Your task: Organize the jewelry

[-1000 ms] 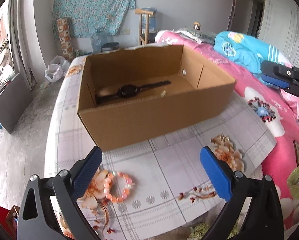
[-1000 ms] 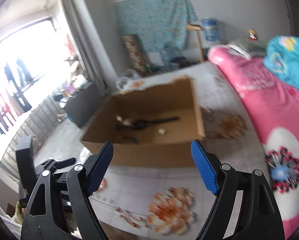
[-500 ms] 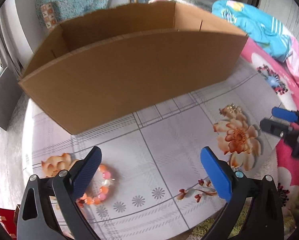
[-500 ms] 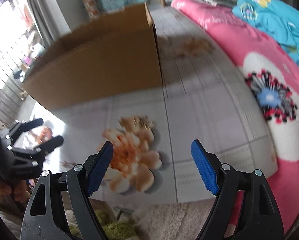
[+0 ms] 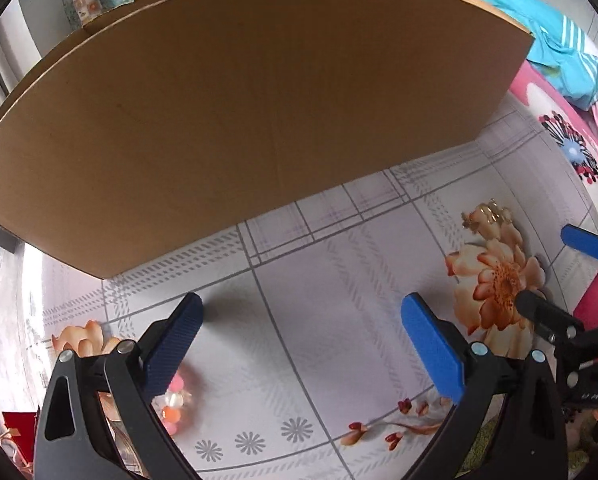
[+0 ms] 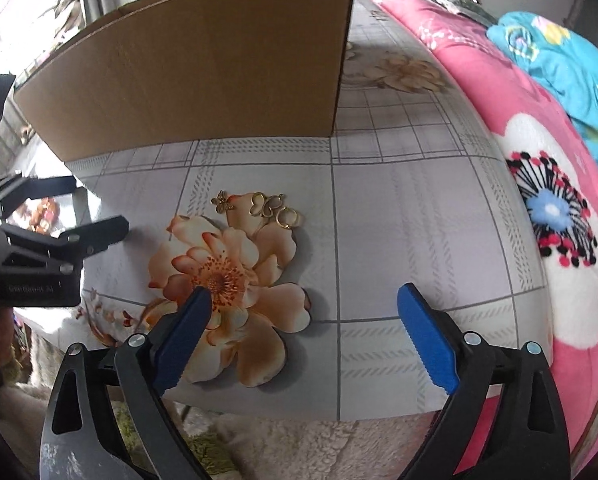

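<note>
Small gold jewelry lies on the flowered tablecloth: a butterfly [image 6: 223,202], heart pieces [image 6: 267,204] and hoops [image 6: 287,218], seen again as a gold cluster [image 5: 485,212]. My right gripper [image 6: 305,296] hovers low in front of them, its jaws opening with nothing between them. A pink and orange bead bracelet [image 5: 171,400] lies partly behind a finger of my left gripper [image 5: 302,300], which is open and empty. The cardboard box [image 5: 239,100] stands just behind; its inside is hidden. Each gripper shows in the other's view: the right gripper [image 5: 543,268], the left gripper [image 6: 99,204].
The table [image 6: 419,208] ends close to both grippers, with a fluffy rug [image 6: 299,448] below its near edge. A pink flowered blanket [image 6: 539,240] and a blue cloth [image 6: 559,60] lie along the right side.
Both grippers have sunk toward the table and tipped downward. The box's inside, with a black watch in it, has gone out of sight. The right jaws stand wider.
</note>
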A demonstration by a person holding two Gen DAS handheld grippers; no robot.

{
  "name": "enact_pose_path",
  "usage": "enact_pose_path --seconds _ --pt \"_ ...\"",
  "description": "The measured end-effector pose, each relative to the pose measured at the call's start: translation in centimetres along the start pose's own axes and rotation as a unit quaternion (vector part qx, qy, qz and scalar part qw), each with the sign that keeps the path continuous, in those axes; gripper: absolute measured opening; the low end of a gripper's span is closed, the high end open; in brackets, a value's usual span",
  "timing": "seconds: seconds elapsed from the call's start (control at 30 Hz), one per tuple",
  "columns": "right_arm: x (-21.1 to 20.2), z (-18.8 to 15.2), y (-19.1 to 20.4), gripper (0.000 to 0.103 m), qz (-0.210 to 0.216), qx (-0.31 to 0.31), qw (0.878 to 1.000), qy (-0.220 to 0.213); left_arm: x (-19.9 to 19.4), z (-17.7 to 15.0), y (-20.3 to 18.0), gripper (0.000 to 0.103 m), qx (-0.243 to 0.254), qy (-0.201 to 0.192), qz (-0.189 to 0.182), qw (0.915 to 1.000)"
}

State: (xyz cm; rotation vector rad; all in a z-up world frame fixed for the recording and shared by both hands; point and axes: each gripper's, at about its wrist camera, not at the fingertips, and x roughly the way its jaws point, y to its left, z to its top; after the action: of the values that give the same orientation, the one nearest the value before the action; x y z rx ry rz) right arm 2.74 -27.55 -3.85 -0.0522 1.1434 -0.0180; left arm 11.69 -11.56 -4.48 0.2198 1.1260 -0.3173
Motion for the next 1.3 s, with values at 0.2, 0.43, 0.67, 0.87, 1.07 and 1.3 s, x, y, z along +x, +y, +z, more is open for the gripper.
enact_pose_path --seconds 0.2,0.43,0.67,0.87,1.07,1.3 --pt "-0.3 -0.3 1.0 0.095 -0.006 -0.024 1.000 0.002 0.4 0.4 -0.1 0.097 -0.006 -0.002 0.002 1.0000" --pt "-0.1 -0.2 0.8 0.095 0.000 -0.019 1.000 0.011 0.6 0.7 -0.5 0.098 -0.007 -0.011 0.003 0.9999" --pt "0.4 0.5 0.2 0.095 0.007 -0.010 1.000 0.022 0.4 0.4 -0.3 0.097 -0.006 -0.009 0.003 0.9999" --pt "0.6 0.5 0.1 0.095 0.005 -0.007 1.000 0.019 0.4 0.4 -0.3 0.098 -0.006 -0.009 0.002 0.9999" --pt "0.6 0.5 0.2 0.095 0.003 -0.006 1.000 0.021 0.3 0.5 -0.3 0.098 -0.003 -0.008 0.001 1.0000" --pt "0.6 0.5 0.3 0.095 0.002 -0.004 1.000 0.022 0.3 0.5 -0.3 0.098 -0.004 -0.007 0.000 1.0000"
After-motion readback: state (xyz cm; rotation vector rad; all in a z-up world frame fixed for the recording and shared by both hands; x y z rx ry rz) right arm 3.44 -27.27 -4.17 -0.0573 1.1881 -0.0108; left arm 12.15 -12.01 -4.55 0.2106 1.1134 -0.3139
